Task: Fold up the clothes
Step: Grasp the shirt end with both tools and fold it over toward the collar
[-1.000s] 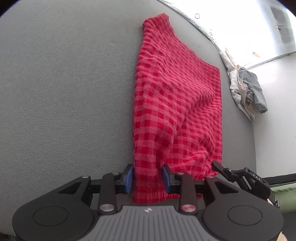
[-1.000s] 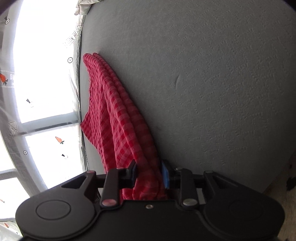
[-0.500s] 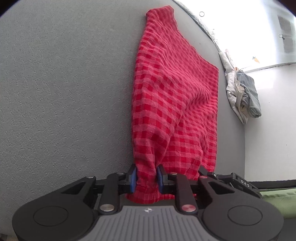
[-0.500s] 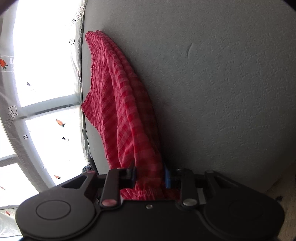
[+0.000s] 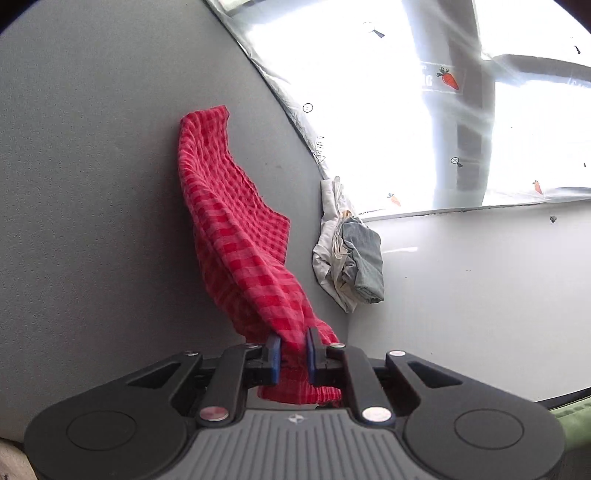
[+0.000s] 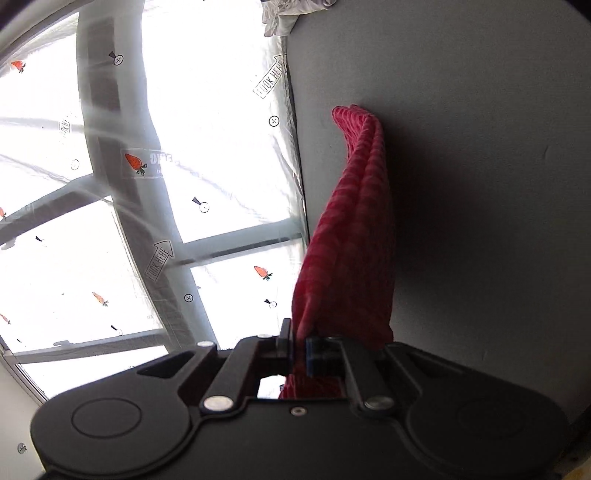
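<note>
A red checked garment [image 5: 236, 236] hangs lifted off the grey table [image 5: 81, 192], with only its far end resting on the surface. My left gripper [image 5: 293, 350] is shut on the near hem, blue pads pinching bunched cloth. In the right wrist view the same red garment [image 6: 354, 236] rises as a narrow folded band from my right gripper [image 6: 298, 350], which is shut on another part of the hem. The garment's far tip touches the grey table [image 6: 480, 147].
A pile of white and grey clothes [image 5: 351, 258] lies at the table's far edge by a white wall [image 5: 480, 295]. A bright window covered with carrot-printed film [image 6: 166, 166] runs along the table edge. More white cloth [image 6: 280, 18] shows at the top.
Both grippers have lifted the hem up off the table, so the garment now hangs bunched and narrow instead of lying flat. The views have swung toward the window.
</note>
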`<state>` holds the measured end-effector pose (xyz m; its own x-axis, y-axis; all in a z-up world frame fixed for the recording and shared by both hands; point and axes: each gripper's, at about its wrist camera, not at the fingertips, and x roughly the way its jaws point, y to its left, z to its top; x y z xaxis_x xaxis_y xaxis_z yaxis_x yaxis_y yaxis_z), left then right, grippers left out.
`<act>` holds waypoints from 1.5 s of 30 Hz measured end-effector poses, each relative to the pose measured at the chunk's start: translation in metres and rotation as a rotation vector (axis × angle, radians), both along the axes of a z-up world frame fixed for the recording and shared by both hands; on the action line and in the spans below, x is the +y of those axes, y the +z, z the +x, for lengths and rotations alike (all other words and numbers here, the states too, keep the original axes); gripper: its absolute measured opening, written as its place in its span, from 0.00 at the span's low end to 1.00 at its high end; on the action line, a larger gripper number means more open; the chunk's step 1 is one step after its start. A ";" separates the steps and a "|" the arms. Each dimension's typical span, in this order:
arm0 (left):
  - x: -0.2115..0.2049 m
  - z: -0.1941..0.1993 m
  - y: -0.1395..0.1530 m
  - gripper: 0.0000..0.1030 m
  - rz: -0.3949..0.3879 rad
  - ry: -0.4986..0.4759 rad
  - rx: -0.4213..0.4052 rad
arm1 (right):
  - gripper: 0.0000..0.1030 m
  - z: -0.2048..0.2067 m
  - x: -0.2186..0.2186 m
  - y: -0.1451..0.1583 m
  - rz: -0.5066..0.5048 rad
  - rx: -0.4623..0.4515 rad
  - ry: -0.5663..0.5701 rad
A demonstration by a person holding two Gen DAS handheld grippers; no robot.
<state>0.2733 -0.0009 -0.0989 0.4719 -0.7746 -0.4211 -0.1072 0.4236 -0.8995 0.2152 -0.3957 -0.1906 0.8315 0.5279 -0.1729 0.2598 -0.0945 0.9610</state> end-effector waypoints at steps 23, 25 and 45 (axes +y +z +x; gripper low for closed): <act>-0.020 0.114 -0.058 0.14 -0.005 0.082 0.161 | 0.07 0.119 -0.025 -0.059 0.076 0.185 -0.025; -0.024 0.136 -0.062 0.14 -0.002 0.086 0.158 | 0.07 0.144 -0.029 -0.063 0.070 0.184 -0.020; -0.023 0.225 -0.081 0.35 0.046 0.207 0.127 | 0.17 0.231 -0.042 -0.098 -0.060 0.285 0.002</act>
<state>0.4983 -0.0239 -0.1804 0.5596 -0.6451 -0.5203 -0.3075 0.4213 -0.8532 0.4463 -0.4375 -0.2887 0.7443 0.5110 -0.4301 0.5200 -0.0393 0.8532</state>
